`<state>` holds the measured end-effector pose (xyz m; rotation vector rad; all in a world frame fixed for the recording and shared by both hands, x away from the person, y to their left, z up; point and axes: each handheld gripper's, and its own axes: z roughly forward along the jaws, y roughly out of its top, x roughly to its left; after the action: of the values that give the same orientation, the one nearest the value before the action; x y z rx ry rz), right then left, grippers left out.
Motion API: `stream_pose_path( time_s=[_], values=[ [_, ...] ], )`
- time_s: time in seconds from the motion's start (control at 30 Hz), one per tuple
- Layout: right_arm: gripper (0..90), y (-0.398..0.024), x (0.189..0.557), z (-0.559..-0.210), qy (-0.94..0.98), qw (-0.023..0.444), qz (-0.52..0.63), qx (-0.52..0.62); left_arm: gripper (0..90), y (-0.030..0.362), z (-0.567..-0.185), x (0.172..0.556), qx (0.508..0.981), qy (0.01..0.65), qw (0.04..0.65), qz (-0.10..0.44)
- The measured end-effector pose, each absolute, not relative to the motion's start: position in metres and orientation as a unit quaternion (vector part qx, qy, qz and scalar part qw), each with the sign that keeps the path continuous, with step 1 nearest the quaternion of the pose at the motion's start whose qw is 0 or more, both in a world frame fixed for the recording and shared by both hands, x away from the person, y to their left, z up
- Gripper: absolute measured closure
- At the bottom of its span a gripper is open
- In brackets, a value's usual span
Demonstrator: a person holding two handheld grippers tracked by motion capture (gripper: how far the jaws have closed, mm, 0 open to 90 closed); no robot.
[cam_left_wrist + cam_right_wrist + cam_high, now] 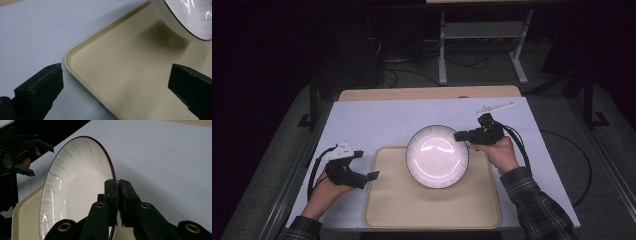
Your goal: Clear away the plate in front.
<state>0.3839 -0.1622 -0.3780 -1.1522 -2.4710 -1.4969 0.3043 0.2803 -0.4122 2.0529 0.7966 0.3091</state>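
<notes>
The right gripper (460, 135) is clamped on the rim of a round white ceramic plate with fine radial lines and a thin dark edge (437, 156); the right gripper view shows its jaws pressed together on that rim (115, 185), one on each face. The plate hangs over the far part of a beige rectangular plastic tray with rounded corners (387, 210), and the shadow under it in the left gripper view suggests it is lifted or tilted off the tray floor, not lying flat. Pinching the edge is probably the only way a two-jaw gripper can take so broad a dish, which leaves its weight hanging off one side. The left gripper (368, 165) waits with its jaws spread wide and nothing between them, just at the tray's left edge, likely ready to steady the tray or meet the plate. The tray lies on a pale sheet covering the table (377, 117). There is bare tray floor toward the person's side of the plate, and open sheet beyond and on both sides. A small pale object (494, 106) lies near the table's far right corner, well apart from the plate; I cannot tell what it is.
</notes>
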Motion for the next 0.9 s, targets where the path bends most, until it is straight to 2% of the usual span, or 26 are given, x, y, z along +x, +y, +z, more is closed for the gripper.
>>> stream_pose_path(
  time_s=[0.9],
  values=[
    [84.4,-0.134,0.364,-0.398,-0.836,0.045,-0.435,-0.332,0.0,0.28,-0.413,0.304,0.829,0.321,0.441,0.123]
  ],
)
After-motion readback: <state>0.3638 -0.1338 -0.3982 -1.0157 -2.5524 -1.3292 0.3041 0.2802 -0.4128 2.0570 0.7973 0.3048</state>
